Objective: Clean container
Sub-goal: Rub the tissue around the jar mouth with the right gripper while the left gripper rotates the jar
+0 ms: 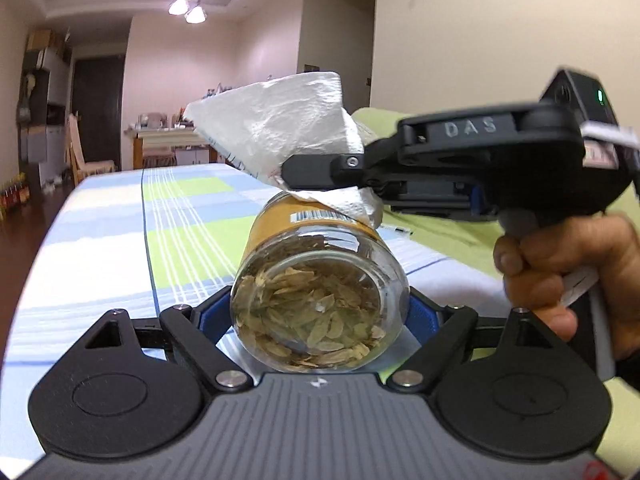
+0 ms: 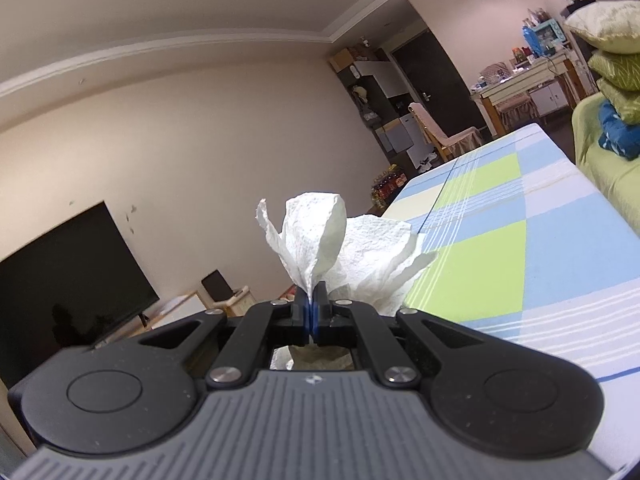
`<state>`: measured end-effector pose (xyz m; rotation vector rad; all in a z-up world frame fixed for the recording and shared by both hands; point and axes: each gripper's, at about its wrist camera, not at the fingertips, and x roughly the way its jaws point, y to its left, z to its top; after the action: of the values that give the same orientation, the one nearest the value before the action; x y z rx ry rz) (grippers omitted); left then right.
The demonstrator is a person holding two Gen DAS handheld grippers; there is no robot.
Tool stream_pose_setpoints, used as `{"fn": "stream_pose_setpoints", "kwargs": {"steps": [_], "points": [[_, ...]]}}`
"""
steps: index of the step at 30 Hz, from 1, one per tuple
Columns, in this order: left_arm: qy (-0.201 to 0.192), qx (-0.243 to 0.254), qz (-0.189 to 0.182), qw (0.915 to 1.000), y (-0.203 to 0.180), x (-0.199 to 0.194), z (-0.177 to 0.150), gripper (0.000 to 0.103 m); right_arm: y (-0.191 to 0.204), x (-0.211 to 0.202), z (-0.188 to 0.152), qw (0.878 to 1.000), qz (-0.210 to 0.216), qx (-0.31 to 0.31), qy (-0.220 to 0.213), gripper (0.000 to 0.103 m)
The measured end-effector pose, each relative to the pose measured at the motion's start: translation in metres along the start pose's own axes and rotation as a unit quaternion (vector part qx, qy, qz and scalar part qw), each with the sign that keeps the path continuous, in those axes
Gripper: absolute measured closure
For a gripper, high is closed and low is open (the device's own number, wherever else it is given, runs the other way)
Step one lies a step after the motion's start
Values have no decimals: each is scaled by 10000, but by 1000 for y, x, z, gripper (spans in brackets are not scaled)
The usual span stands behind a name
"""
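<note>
My left gripper [image 1: 320, 312] is shut on a glass jar [image 1: 320, 292] of dried leaves. The jar lies on its side with its base toward the camera and a tan barcode label on top. My right gripper [image 1: 288, 178] comes in from the right, shut on a white paper towel [image 1: 276, 128]. It holds the towel against the jar's far end. In the right wrist view the gripper [image 2: 311, 300] pinches the towel [image 2: 316, 240], which fans upward. The jar is hidden there.
A table with a blue, green and white checked cloth [image 1: 120, 240] lies under the jar and stretches away; it also shows in the right wrist view [image 2: 520, 240]. A green sofa [image 2: 604, 168] with stacked cushions stands on the right. A dark TV [image 2: 68, 280] is on the left.
</note>
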<state>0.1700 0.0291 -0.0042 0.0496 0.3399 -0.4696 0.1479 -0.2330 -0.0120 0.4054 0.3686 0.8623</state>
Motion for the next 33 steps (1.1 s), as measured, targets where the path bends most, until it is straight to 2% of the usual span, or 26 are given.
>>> {"fn": "stream_pose_setpoints", "kwargs": {"steps": [2,4,8,10,13,15,20,24,26,29,31,33], "points": [[-4,479,174,9987,-8,6,-2,17,10,-1,-4,9997,146,-164,102,103],[17,1102,453,9929,-21,18,-6,17,19,-3,-8,9990,269,-308,198,103],[-12,2279,1016,9684,-45,32,-18,17,25,-2,-5,9978,116,-604,242,103],[-49,2505,1110,9617,-49,32,-22,17,18,-1,1,9981,-106,-585,143,103],[-63,2451,1120,9630,-49,32,-23,17,2,0,6,9997,-139,-222,7,103],[-29,2195,1027,9702,-43,32,-21,15,-2,0,7,9999,-81,-108,-14,103],[33,859,387,9955,-13,19,-15,14,-1,1,4,9999,-77,-127,-72,103],[36,27,-26,10000,1,-39,-19,15,-2,0,4,9998,-123,-155,-64,103],[68,47,-47,10000,-1,-47,-22,16,0,-2,4,9997,-158,-168,-54,103],[71,387,60,9992,-12,-50,-23,16,11,-2,1,9995,-124,-305,28,103],[57,794,242,9965,-27,-45,-24,16,20,-3,-2,9990,-55,-420,105,103],[38,1392,571,9886,-44,-37,-28,16,28,-3,-5,9986,41,-505,164,103]]}}
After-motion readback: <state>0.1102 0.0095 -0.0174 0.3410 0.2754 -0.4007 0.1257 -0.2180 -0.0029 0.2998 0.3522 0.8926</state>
